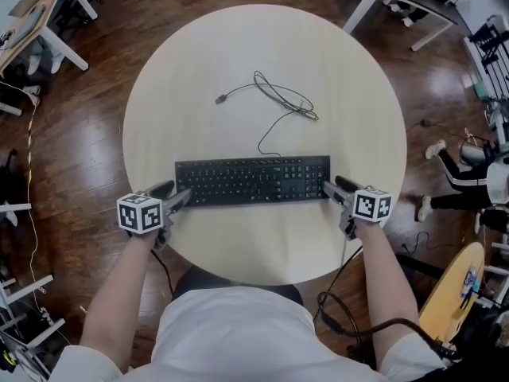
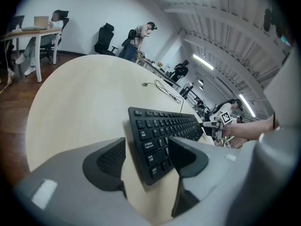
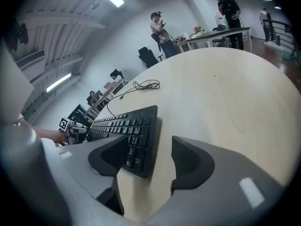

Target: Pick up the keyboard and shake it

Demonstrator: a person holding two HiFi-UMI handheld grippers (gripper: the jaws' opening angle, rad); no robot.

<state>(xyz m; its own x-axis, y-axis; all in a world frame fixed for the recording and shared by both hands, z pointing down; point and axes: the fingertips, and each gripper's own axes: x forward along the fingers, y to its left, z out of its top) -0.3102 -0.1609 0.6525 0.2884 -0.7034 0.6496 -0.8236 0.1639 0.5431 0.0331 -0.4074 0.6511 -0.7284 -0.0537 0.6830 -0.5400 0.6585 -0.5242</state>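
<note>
Held over the near part of the round table (image 1: 262, 46), the left gripper (image 1: 176, 196) and right gripper (image 1: 332, 189) are shown with jaws apart, each straddling one end of the black keyboard (image 1: 252, 180), which lies flat on the table. Its cable (image 1: 278, 102) is looped beyond it.

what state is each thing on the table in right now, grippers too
keyboard: lying flat on the table, keys up, not yet lifted
cable: loose in a tangle behind the keyboard, plug end free and not plugged in
left gripper: open, jaws apart around the keyboard's left end, not clamped
right gripper: open, jaws apart around the keyboard's right end, not clamped
</note>
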